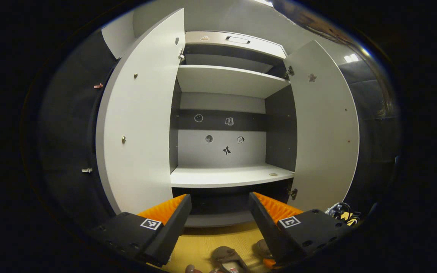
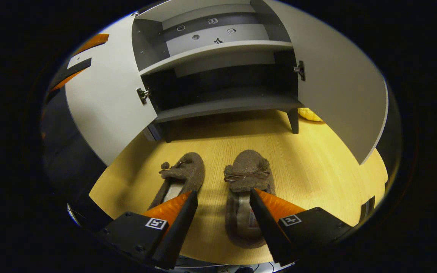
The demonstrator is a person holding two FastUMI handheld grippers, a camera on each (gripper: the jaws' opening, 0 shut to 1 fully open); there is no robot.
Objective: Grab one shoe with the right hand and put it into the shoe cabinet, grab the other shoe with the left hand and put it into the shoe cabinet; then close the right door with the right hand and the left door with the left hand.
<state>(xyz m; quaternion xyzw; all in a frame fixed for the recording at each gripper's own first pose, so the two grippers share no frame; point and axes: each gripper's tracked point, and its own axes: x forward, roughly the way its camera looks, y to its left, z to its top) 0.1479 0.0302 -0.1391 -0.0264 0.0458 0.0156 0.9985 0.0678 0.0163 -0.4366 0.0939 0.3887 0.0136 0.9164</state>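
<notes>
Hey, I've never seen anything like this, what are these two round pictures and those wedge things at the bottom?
Those wedges are hand-held tongs; a person carries one pair in each hand, with a camera on each. The left gripper view looks past the left tongs into an open shoe cabinet. The right gripper view looks down past the right tongs at two brown slippers on a wooden floor before the cabinet. Both tongs are open, holding nothing.

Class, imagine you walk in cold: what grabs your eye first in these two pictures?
A pair of brown fuzzy slippers sits side by side on the wooden floor, below the right gripper with its jaws open. Behind them stands a shoe cabinet with both doors wide open and its shelves bare.
</notes>
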